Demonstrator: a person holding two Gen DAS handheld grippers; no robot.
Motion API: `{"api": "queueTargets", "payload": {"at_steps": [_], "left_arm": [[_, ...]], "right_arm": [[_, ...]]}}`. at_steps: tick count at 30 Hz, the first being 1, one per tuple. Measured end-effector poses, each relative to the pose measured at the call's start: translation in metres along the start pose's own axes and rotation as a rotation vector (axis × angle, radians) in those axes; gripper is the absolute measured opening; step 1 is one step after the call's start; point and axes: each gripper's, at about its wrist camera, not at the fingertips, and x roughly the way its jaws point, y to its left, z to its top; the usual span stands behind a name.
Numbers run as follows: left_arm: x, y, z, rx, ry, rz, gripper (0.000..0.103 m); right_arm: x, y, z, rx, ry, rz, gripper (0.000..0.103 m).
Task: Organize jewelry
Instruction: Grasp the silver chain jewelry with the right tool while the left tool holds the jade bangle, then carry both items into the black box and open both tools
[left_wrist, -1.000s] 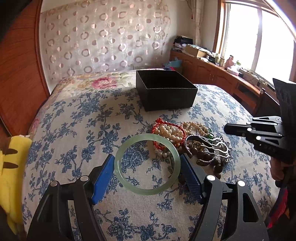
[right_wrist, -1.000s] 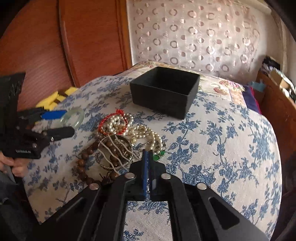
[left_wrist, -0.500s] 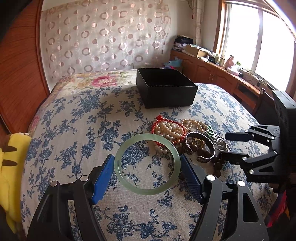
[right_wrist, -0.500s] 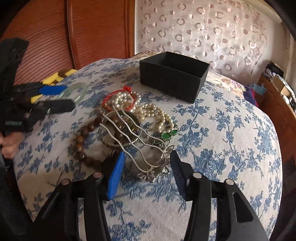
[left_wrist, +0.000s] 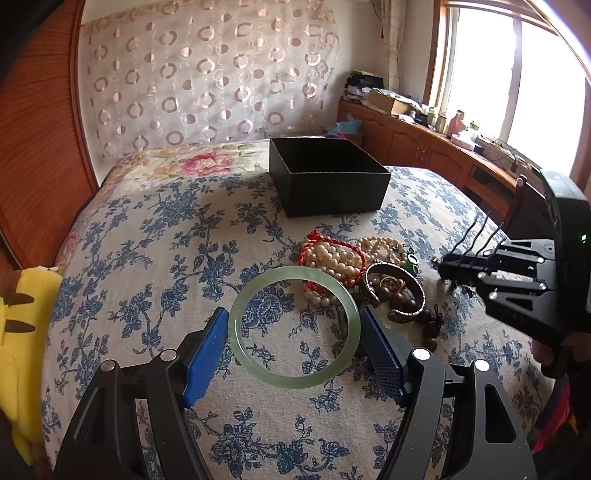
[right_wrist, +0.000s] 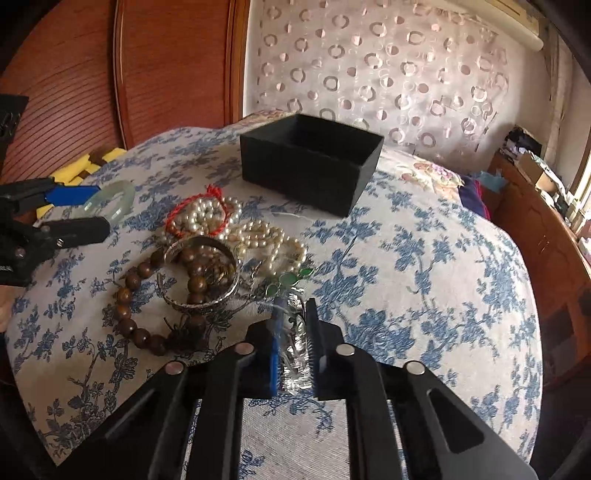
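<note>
Right tongs (right_wrist: 293, 332): half a second ago they stood wide around the silver hair comb (right_wrist: 293, 354); now they are closing and the pads already press on its silver base.
Left tongs (left_wrist: 295, 332): unchanged, my pads grasp the green jade bangle (left_wrist: 293, 326) by its two sides above the bed (left_wrist: 147, 240).
Pile: wooden beads (right_wrist: 129, 295), metal cuff (right_wrist: 207, 273) and pearls (right_wrist: 273, 243) stay on the bedspread, the comb gone from them.
Meaning: I judge both pieces are ready for the black box (right_wrist: 310, 170), farther back and seemingly empty.
Writing: I can read none.
</note>
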Motion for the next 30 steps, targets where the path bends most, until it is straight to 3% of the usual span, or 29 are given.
{"api": "queueTargets", "payload": {"at_steps": [9,15,22,26,28,30], "left_arm": [[0.004,-0.003,0.014,0.015,-0.019,0.011,0.069],[0.011,0.0,0.034,0.018,-0.042,0.028,0.069],[0.025,0.011,0.067,0.021,-0.067,0.059,0.069],[0.038,0.016,0.083,0.02,-0.064,0.077,0.069],[0.045,0.017,0.09,0.022,-0.061,0.086,0.069],[0.05,0.018,0.097,0.021,-0.057,0.088,0.069]], "right_arm": [[-0.013,-0.013,0.025,0.001,-0.052,0.037,0.011],[-0.012,-0.028,0.069,0.002,-0.102,0.073,0.011],[0.026,-0.044,0.132,0.027,-0.106,0.103,0.011],[0.062,-0.049,0.149,0.035,-0.054,0.091,0.011],[0.075,-0.053,0.153,0.044,-0.037,0.086,0.014],[0.081,-0.058,0.155,0.059,-0.033,0.094,0.025]]}}
